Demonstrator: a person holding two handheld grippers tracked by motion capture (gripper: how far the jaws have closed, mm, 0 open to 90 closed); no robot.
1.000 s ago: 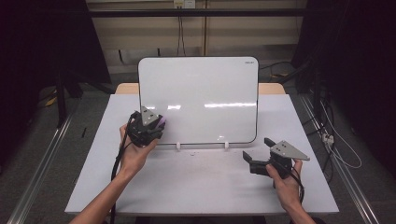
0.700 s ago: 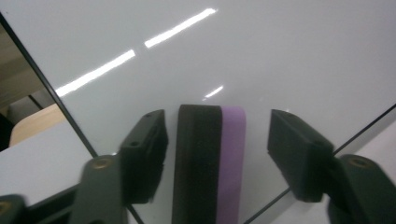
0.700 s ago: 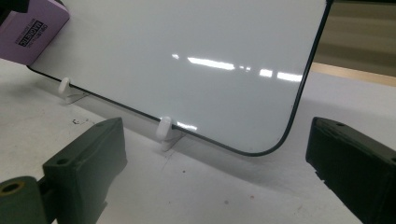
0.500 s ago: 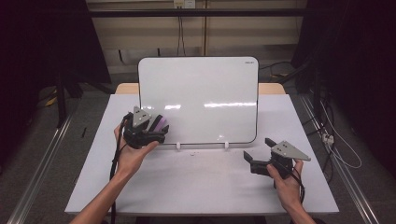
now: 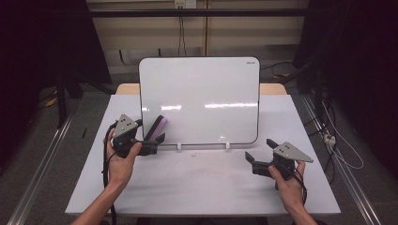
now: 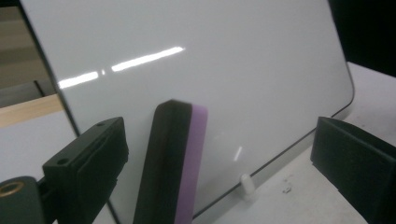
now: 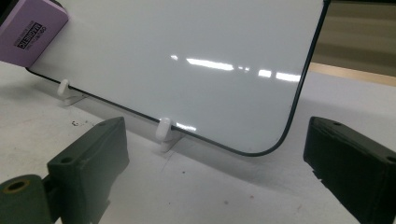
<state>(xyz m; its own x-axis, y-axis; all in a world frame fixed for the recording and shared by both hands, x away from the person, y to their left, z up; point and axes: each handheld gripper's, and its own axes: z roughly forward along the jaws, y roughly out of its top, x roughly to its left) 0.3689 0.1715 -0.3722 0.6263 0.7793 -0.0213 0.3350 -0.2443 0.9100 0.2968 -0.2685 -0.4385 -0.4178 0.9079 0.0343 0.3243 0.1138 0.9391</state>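
Note:
A white whiteboard [image 5: 202, 98] stands upright on small white clips at the middle of the table. A purple eraser with a black back [image 5: 158, 127] clings to the board's lower left corner, tilted. My left gripper [image 5: 157, 142] sits just in front of it. Its jaws have just been opening, and in the left gripper view the eraser [image 6: 173, 163] stands between the wide jaws with neither pad touching it. My right gripper [image 5: 259, 151] rests open on the table at the right, aimed at the board's lower right corner [image 7: 280, 135], nothing between its jaws. The right gripper view shows the eraser [image 7: 30, 30] far off at top left.
The white table top [image 5: 202, 187] has free room in front of the board. Two white clips [image 7: 164, 133] [image 7: 63, 88] hold the board's bottom edge. A wooden strip [image 5: 274, 89] lies behind the board. Dark stands and cables flank the table.
The left gripper has let go of the eraser and drawn back to the left, its jaws spread wide. The eraser stays on the board. The right gripper has not moved.

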